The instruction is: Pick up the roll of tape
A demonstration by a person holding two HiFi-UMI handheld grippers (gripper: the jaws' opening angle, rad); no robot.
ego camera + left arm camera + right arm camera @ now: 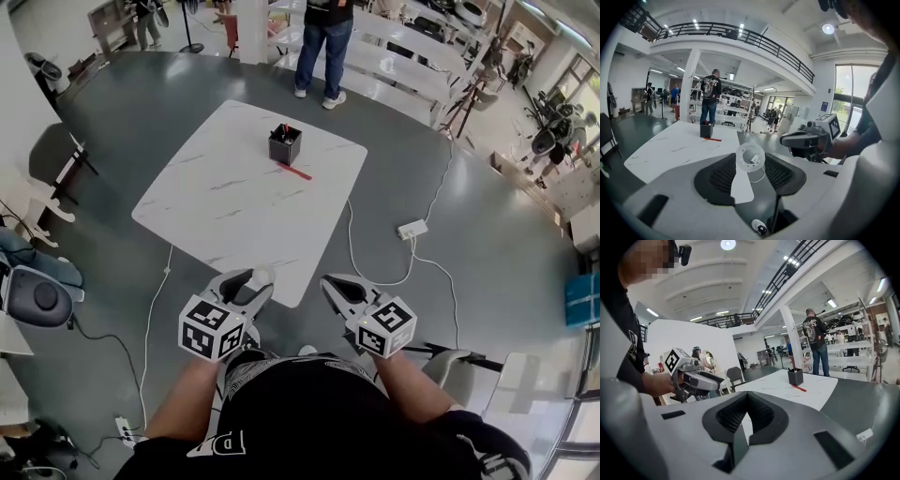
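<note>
A clear, whitish roll of tape [738, 157] stands on edge between the tips of my left gripper [750, 161], which is shut on it. In the head view the roll [263, 275] shows at the tip of the left gripper [257, 281], held above the near edge of the white marble table [225, 202]. My right gripper [331, 282] hovers beside it, shut with nothing in it; its pads [740, 413] meet in the right gripper view. Each gripper also shows in the other's view: the right gripper [806, 139] and the left gripper [701, 379].
A black pen holder [284, 144] and a red pen [295, 171] sit at the table's far side. A person [324, 42] stands beyond the table. A power strip [412, 228] and cables lie on the grey floor at right. Chairs stand at left.
</note>
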